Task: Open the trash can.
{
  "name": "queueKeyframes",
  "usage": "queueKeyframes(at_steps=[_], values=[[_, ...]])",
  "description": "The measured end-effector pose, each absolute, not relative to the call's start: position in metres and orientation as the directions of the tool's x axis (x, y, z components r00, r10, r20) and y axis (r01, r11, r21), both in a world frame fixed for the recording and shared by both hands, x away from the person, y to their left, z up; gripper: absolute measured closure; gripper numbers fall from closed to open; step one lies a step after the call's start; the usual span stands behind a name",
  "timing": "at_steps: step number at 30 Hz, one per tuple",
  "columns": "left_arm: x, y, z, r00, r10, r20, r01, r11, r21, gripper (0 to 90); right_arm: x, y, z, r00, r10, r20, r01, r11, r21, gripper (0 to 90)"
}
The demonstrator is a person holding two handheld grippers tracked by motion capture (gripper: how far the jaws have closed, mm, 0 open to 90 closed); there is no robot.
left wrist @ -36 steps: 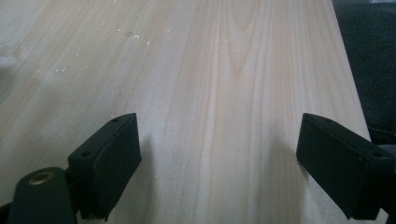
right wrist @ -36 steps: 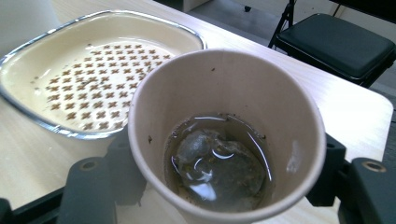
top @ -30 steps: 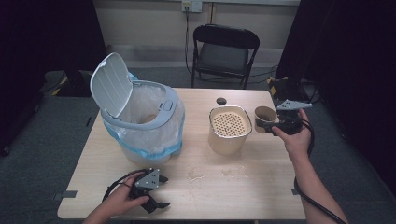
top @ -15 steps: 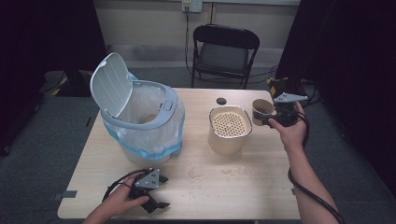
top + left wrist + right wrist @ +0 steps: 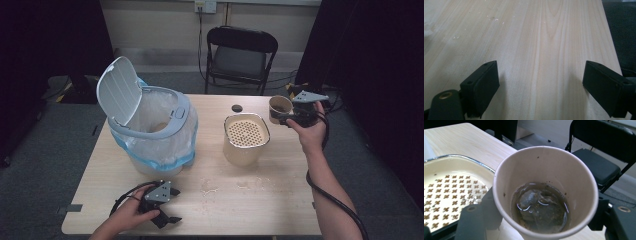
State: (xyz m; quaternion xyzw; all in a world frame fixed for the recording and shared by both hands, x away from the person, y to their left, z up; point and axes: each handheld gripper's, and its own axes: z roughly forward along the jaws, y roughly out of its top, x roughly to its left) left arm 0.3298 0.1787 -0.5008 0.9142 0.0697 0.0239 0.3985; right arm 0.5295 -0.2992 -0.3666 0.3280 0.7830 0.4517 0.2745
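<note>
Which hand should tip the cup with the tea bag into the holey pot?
Right, probably. The right gripper already clamps the tan paper cup, beside the cream perforated-lid container. The left gripper sits open, far off on the wooden table.

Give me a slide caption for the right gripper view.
Right hand-held gripper clamps a paper cup holding a wet tea bag, beside a perforated strainer container.

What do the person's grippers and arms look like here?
Both grippers are black. The left gripper has two flat rectangular jaw pads with small screw holes, and a brass-coloured fitting near one jaw. Each gripper, like the right gripper, carries a grey three-cornered plate on top and trails a black cable. Both forearms are bare; no sleeves show.
</note>
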Motion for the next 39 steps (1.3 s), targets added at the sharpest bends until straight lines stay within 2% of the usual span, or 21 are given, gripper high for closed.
queueKeyframes(at_steps=[13,34,39], values=[[0.330,0.179,-0.501,0.989,0.146,-0.012,0.109,-0.673,0.732,13.0,0.539,-0.288,-0.359,-0.655,0.712,-0.255,0.172,0.469,0.867,31.4],[0.329,0.178,-0.502,0.988,0.155,-0.015,0.114,-0.659,0.743,13.0,0.535,-0.272,-0.347,-0.673,0.668,-0.317,0.126,0.526,0.841,31.6],[0.329,0.179,-0.501,0.988,0.152,-0.015,0.113,-0.664,0.739,12.8,0.530,-0.264,-0.342,-0.670,0.635,-0.384,0.098,0.588,0.803,31.5]])
